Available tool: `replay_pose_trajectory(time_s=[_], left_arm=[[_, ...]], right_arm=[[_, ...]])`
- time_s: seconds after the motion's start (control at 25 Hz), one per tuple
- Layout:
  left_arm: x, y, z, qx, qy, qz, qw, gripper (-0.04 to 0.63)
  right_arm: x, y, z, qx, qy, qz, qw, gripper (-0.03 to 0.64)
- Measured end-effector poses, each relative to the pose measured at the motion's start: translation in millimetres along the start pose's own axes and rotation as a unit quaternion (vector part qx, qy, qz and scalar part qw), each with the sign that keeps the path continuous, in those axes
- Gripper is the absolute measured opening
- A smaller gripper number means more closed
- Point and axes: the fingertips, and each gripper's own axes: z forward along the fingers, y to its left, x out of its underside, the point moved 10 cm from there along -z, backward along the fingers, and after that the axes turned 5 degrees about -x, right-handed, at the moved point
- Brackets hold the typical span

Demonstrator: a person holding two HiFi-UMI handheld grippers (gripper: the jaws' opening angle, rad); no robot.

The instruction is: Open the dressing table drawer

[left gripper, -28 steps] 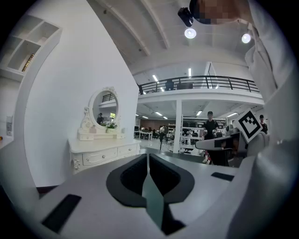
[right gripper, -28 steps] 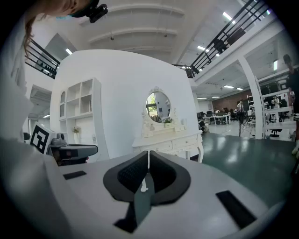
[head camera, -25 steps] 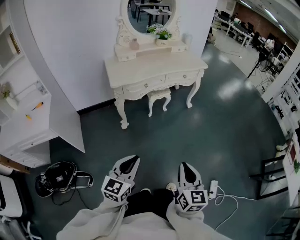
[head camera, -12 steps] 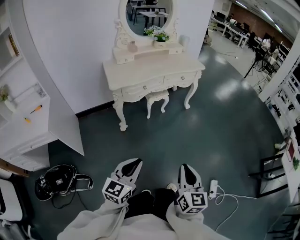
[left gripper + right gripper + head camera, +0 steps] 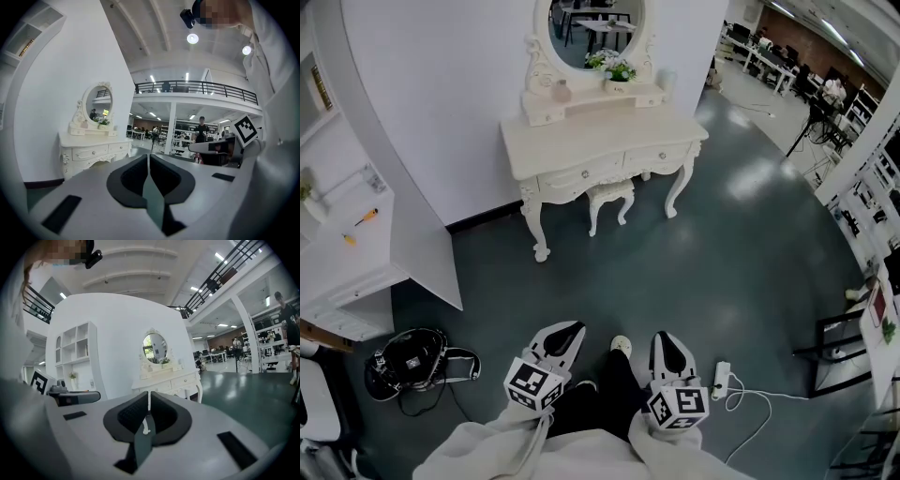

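We're standing well back from the dressing table (image 5: 600,141). It's sitting on the floor (image 5: 675,272) against the white wall (image 5: 441,94), long side running left to right along it. Both the left-hand drawer (image 5: 581,174) and the right-hand drawer (image 5: 661,156) are facing us, looking closed. We're holding the left gripper (image 5: 574,326) and right gripper (image 5: 666,336) low and pointing at the table, both claws pinched together on nothing.
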Motion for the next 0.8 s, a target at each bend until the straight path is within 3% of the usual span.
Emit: replay_pose_trajectory(time_s=[0.8], left_arm=[[-40.1,36.0,136.9,-0.012,-0.011,0.008,0.9998,0.029]], right_arm=[[-49.5,-94.1,108.4,-0.009,0.007,0.002,1.0,0.04]])
